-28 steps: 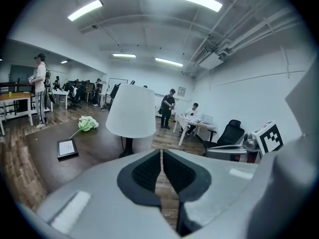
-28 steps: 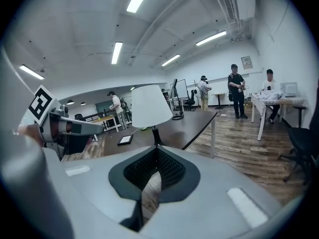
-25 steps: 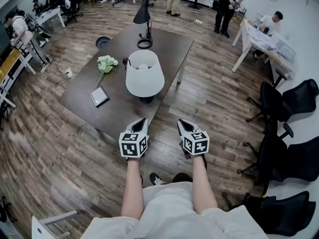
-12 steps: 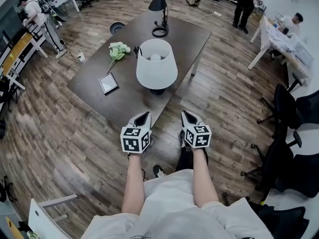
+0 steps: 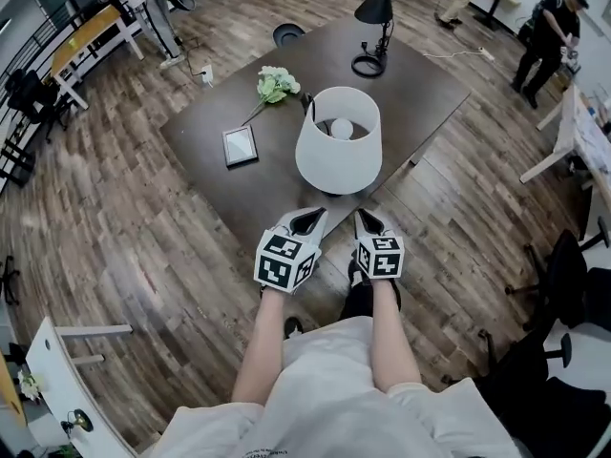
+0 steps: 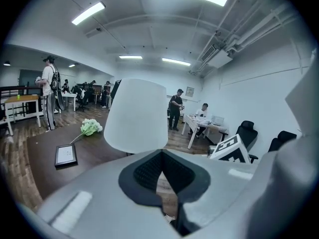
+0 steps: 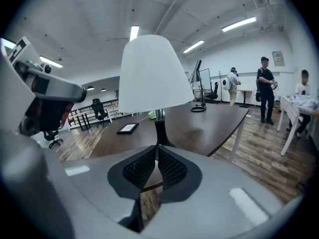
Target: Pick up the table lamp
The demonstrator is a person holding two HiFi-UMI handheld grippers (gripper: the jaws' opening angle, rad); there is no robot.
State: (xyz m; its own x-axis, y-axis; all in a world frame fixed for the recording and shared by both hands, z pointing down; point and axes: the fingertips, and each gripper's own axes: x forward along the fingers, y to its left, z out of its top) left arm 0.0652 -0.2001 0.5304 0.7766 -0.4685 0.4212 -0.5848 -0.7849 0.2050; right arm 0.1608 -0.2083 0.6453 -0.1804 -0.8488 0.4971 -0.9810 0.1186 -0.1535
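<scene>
**Operator:** Where is the target standing?

**Technician:** The table lamp (image 5: pixel 338 139) is standing upright on the dark table (image 5: pixel 315 74), at centre frame in the head view and close to the table's near edge. From above, its white shade is hiding the stem and base. The right gripper view is showing the dark stem (image 7: pixel 159 127) rising from the base under the shade.

**Operator:** What are the grippers doing?

**Technician:** The left gripper (image 5: pixel 310 218) and the right gripper (image 5: pixel 366 219) are hovering side by side just below the shade in the head view, short of the lamp and touching nothing. Each gripper's jaws are pressing tip to tip, with nothing between them.

**Operator:** So which step is running?

**Technician:** It appears to be the approach. No grasp is being made yet.

**Operator:** How should it be carried out?

**Technician:** Be releasing the jaws before advancing, since clenched tips would only be pushing the lamp away. Be aiming under the shade at the stem. The shade is wide and probably thin, so it would likely be slipping or denting under the pads. While one gripper is closing on the stem, the other could be steadying the base. Be lifting straight up, as the lamp is likely top-heavy. No cord can be made out, so be watching for one.

**Operator:** Any obstructions?

**Technician:** The picture frame (image 5: pixel 240 145) and the flowers (image 5: pixel 277 85) are lying to the upper left, well apart from the lamp.
</scene>
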